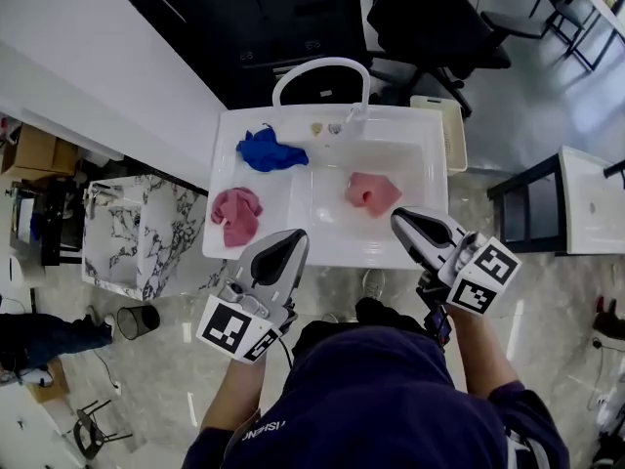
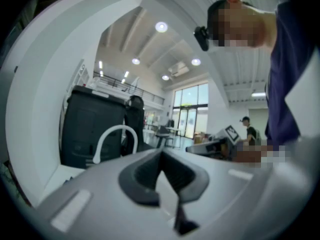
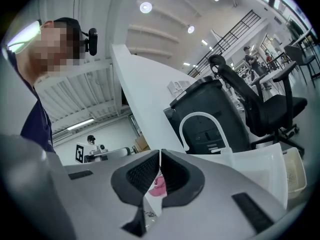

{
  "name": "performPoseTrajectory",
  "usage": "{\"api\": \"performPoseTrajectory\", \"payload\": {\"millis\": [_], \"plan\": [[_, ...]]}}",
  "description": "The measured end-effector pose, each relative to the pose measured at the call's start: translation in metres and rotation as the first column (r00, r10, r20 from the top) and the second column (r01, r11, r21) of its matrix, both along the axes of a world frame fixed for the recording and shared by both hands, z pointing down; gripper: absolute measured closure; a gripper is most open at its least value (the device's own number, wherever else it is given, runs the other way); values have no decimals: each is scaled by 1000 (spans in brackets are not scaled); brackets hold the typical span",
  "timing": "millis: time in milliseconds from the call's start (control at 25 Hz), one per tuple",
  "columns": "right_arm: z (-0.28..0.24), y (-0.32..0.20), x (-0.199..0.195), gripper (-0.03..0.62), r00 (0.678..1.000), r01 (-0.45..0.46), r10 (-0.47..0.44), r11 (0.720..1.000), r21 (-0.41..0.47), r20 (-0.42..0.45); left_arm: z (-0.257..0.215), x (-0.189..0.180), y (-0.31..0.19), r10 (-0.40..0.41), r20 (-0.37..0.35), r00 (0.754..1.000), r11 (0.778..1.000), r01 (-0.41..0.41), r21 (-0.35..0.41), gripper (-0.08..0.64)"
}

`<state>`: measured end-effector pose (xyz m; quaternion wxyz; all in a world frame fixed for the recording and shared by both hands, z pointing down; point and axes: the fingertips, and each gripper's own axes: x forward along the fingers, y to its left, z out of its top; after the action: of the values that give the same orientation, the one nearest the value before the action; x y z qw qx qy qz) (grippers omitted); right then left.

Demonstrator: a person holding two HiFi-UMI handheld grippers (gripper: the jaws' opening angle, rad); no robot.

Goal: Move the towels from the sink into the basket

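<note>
A white sink [image 1: 430,169] stands in front of me under an arched white faucet [image 1: 320,66]. A salmon towel [image 1: 372,192] lies in its basin. A blue towel [image 1: 262,150] and a rose towel [image 1: 236,213] lie on the left drainboard. A white basket [image 1: 451,130] hangs at the sink's right side. My left gripper [image 1: 293,238] hovers at the sink's near edge, jaws shut and holding nothing. My right gripper [image 1: 402,219] is also shut and holds nothing, just short of the salmon towel. In the right gripper view a bit of pink towel [image 3: 159,185] shows below the shut pads.
A black cabinet [image 1: 293,18] and an office chair [image 1: 430,22] stand behind the sink. A marble-topped stand [image 1: 127,233] is at the left and a white table [image 1: 591,198] at the right. A small black bin [image 1: 137,320] sits on the floor.
</note>
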<state>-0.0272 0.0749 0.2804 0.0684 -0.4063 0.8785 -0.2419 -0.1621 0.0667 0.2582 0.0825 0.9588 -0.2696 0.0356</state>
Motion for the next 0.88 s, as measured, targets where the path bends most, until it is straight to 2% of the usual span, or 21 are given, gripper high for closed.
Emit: {"api": "performPoseTrajectory", "payload": {"millis": [240,440,680,880], "plan": [[2,-19,25,582,999,36,-36,999,1,-11,5,28,-13,-21,7,1000,1000,21,-11,556],[7,-25,42,581,1000,24,-24,1000,-13,-6,8,42,-18,-14,21,1000,1000,14,-18,555],[16,-34,39,581,1000,21,-21,999,-33,-4,16,35,-26,-25,25,999,999,26,-39,555],[25,-43,34,581,1000,-11,10,999,-51,-11,24,32,-37,10,16,1000,998,-9,-56,555]]}}
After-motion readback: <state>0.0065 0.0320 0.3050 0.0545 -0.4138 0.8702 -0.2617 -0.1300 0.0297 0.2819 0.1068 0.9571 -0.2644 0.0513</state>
